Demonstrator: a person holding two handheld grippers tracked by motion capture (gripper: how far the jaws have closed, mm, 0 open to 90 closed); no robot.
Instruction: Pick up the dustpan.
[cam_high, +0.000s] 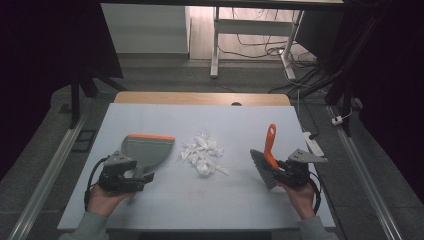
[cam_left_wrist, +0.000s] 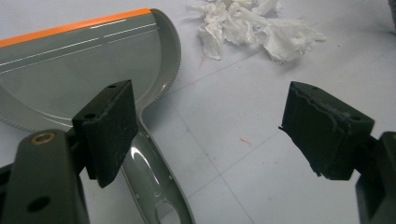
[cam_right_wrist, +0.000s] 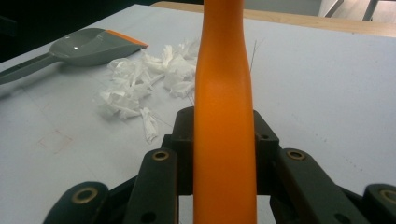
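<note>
A grey dustpan (cam_high: 147, 149) with an orange lip lies on the table's left side, its handle toward the person. My left gripper (cam_high: 142, 178) hovers at that handle with its jaws wide apart. In the left gripper view, the dustpan (cam_left_wrist: 84, 79) has its handle running under the left pad (cam_left_wrist: 109, 123), and the left gripper (cam_left_wrist: 210, 93) grips nothing. A pile of white paper scraps (cam_high: 202, 152) (cam_left_wrist: 252, 25) (cam_right_wrist: 144, 84) sits mid-table. At the right, my right gripper (cam_high: 280, 170) (cam_right_wrist: 224, 121) is shut on the orange handle of a brush (cam_high: 270, 142) (cam_right_wrist: 224, 84), bristles pointing left toward the scraps.
The table (cam_high: 200, 205) has a pale blue-grey cover, with a wooden strip (cam_high: 200, 97) at its far edge. A white power strip (cam_high: 313, 143) lies on the floor off the right edge. A white desk frame (cam_high: 216, 45) and cables stand beyond.
</note>
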